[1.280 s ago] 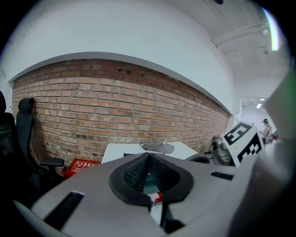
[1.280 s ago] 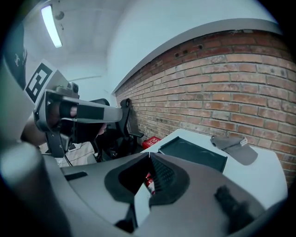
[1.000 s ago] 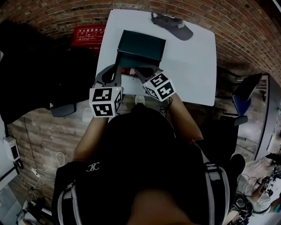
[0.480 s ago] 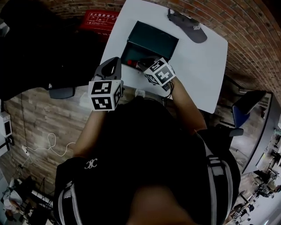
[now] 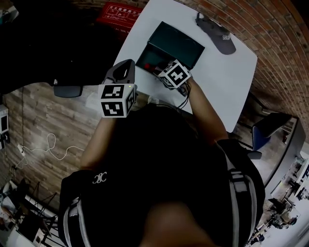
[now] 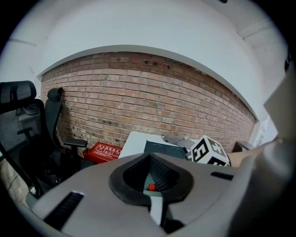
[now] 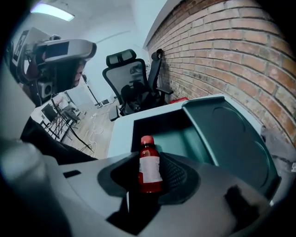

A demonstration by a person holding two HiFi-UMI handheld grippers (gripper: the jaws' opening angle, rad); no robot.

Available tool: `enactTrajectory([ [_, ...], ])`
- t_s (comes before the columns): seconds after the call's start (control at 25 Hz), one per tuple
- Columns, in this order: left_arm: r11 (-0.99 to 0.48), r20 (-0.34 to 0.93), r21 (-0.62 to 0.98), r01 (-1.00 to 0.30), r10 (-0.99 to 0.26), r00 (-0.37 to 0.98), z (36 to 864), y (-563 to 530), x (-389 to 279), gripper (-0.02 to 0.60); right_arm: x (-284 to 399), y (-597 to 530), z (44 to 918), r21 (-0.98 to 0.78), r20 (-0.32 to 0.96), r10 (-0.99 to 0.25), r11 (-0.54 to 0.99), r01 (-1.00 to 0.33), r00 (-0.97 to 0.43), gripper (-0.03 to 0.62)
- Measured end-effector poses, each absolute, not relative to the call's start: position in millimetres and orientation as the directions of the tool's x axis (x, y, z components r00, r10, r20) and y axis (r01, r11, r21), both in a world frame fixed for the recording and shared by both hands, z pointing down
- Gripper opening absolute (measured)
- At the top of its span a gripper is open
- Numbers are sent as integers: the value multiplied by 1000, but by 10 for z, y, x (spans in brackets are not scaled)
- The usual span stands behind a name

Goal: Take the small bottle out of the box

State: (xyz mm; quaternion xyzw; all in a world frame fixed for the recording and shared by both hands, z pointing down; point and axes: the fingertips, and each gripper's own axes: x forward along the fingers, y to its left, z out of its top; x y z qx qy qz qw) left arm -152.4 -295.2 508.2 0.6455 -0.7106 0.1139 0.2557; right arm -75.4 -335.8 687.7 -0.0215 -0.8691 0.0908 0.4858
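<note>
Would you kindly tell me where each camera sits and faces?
Head view: on the person's head, steeply down at table, box, torso, forearms, left gripper, right gripper.
Left gripper view: on that gripper, toward the brick wall past its closed jaws.
Right gripper view: on that gripper, into the box; its jaws have just been opening around the small bottle.
All three show the box.

My head view is dim and underexposed; only the white bench reads bright, and the brick wall bows at the edges. Both gripper views are fisheye with black corners. A ceiling light glares in the right one, where the bottle stays sharp against a soft foreground.
</note>
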Motion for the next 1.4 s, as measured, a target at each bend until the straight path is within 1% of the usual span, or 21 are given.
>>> enactTrajectory([
  [0.12, 151, 515, 166, -975, -856, -44, 5119, -2961, -1515, 12, -777, -3367, 6939, -195, 844, 145, 980, -44, -516, 134],
  [0.2, 155, 515, 164, -974, -856, -49, 5122, -2971, -1513, 12, -796, -3382, 6947, -221, 844, 164, 974, -53, -510, 157],
  [0.32, 158, 516, 158, -975, -855, -55, 5121, -2996, -1518, 12, -834, -3455, 6937, -243, 851, 163, 965, -100, -499, 207],
  [0.36, 160, 520, 155, -975, -852, -57, 5130, -3001, -1530, 12, -850, -3472, 6955, -244, 856, 157, 963, -117, -493, 212],
  [0.56, 173, 527, 152, -973, -847, -69, 5156, -3024, -1587, 12, -864, -3578, 7135, -131, 903, 54, 980, -151, -426, 214],
  [0.88, 172, 534, 153, -973, -843, -65, 5165, -3095, -1616, 12, -905, -3577, 7202, -235, 880, 100, 942, -242, -465, 219],
  [1.16, 151, 522, 150, -977, -851, -52, 5128, -3177, -1635, 12, -904, -3567, 7236, -212, 901, 98, 949, -232, -423, 219],
  [1.4, 135, 506, 159, -978, -862, -37, 5064, -3223, -1642, 12, -915, -3556, 7215, -210, 904, 103, 952, -221, -415, 218],
])
